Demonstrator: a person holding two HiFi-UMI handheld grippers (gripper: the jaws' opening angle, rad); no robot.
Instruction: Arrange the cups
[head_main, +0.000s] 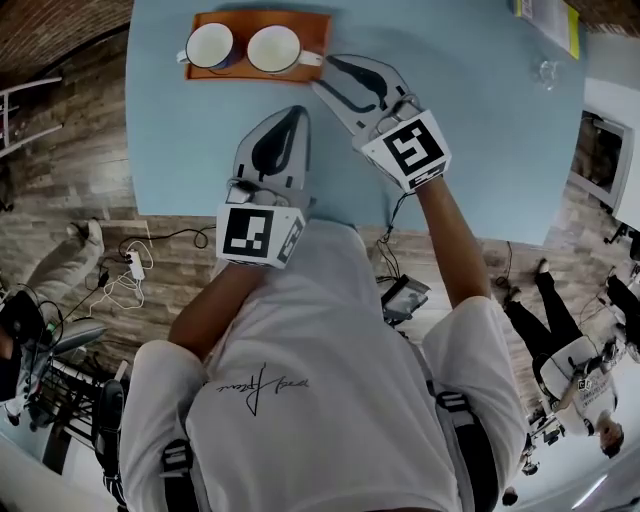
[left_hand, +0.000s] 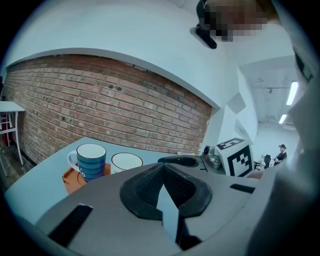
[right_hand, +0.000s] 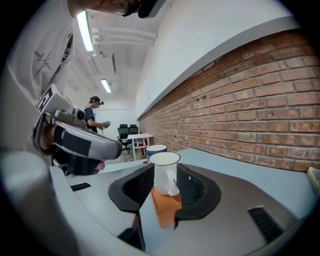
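Note:
Two cups stand side by side on an orange mat (head_main: 312, 30) at the far side of the light blue table (head_main: 480, 140). The left one is a blue striped cup (head_main: 210, 45), the right one a white cup (head_main: 273, 48) with its handle toward my right gripper. My right gripper (head_main: 325, 73) is open just right of that handle. In the right gripper view the white cup (right_hand: 165, 172) shows in the gap between the jaws, untouched by the pads. My left gripper (head_main: 293, 115) is shut and empty, nearer to me, short of the mat.
A clear glass (head_main: 546, 72) and a printed booklet (head_main: 548, 14) lie at the table's far right corner. The table's near edge runs under both hands. Cables (head_main: 130, 270) lie on the wooden floor at the left, and people (head_main: 575, 360) are at the right.

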